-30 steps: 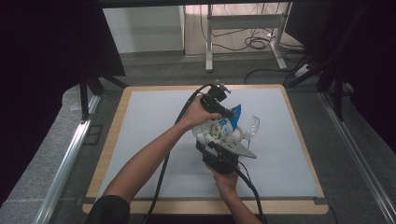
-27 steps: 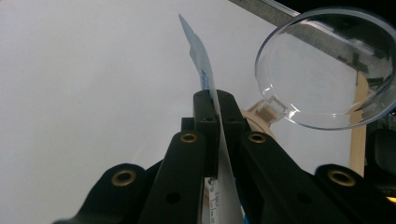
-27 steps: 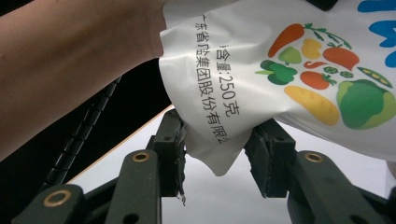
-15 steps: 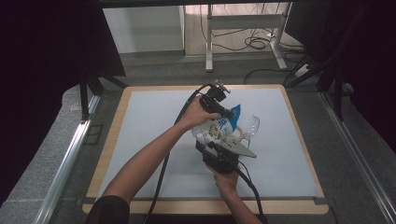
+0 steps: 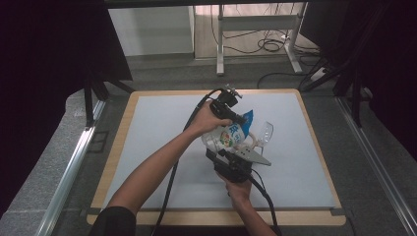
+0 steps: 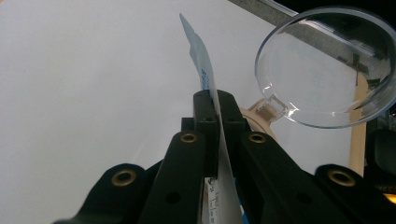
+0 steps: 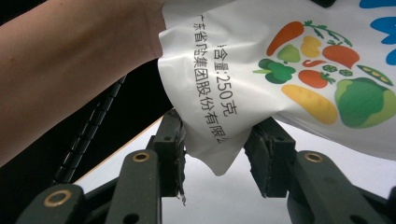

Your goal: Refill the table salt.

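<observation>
Grey mat (image 5: 162, 128) on wood-edged table, mid-frame. Left gripper (image 6: 217, 105) jaws clamped on top edge of white salt pouch (image 5: 227, 135), lifted. Right gripper (image 7: 214, 140) jaws apart around its lower corner. Clear wine glass (image 5: 263, 132) just beside. Pouring apparently not begun.

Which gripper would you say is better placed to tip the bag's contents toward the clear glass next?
Left, probably. The left gripper is already shut on the bag's thin top edge, right beside the clear glass. The right gripper straddles the bag's lower corner, jaws apart, better suited to supporting it.
</observation>
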`<state>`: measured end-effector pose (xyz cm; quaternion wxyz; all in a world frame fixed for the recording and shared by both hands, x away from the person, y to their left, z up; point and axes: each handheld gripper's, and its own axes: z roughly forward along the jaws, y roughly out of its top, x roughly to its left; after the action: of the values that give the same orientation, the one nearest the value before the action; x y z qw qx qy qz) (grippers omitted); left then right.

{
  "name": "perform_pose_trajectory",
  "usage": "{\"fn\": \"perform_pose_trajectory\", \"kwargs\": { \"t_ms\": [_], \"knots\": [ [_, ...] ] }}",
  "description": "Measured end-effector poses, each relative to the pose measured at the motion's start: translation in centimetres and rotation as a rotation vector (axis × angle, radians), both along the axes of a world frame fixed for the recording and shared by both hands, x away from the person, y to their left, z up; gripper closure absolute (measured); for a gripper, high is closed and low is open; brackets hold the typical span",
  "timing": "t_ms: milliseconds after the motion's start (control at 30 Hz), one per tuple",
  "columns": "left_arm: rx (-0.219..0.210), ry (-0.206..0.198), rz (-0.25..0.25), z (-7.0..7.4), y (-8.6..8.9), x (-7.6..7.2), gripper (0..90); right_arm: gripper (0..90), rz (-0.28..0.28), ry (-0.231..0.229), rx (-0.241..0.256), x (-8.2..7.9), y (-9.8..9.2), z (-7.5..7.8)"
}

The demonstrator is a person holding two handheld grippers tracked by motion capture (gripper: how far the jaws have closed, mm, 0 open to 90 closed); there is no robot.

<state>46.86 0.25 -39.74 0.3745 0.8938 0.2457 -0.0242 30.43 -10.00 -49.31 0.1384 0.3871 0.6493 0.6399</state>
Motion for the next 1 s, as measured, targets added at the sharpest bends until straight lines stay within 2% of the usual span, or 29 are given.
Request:
{"fn": "perform_pose_trajectory", "kwargs": {
  "t_ms": [367,1000],
  "knots": [
    [-0.005,0.014,0.0,-0.04,0.12,0.13,89.8,59.9,0.003,-0.001,0.007,0.03,0.01,0.28],
    [0.011,0.008,-0.009,0.06,-0.16,0.19,89.8,60.1,-0.016,-0.008,0.0,0.07,0.19,0.64]
  ]
}}
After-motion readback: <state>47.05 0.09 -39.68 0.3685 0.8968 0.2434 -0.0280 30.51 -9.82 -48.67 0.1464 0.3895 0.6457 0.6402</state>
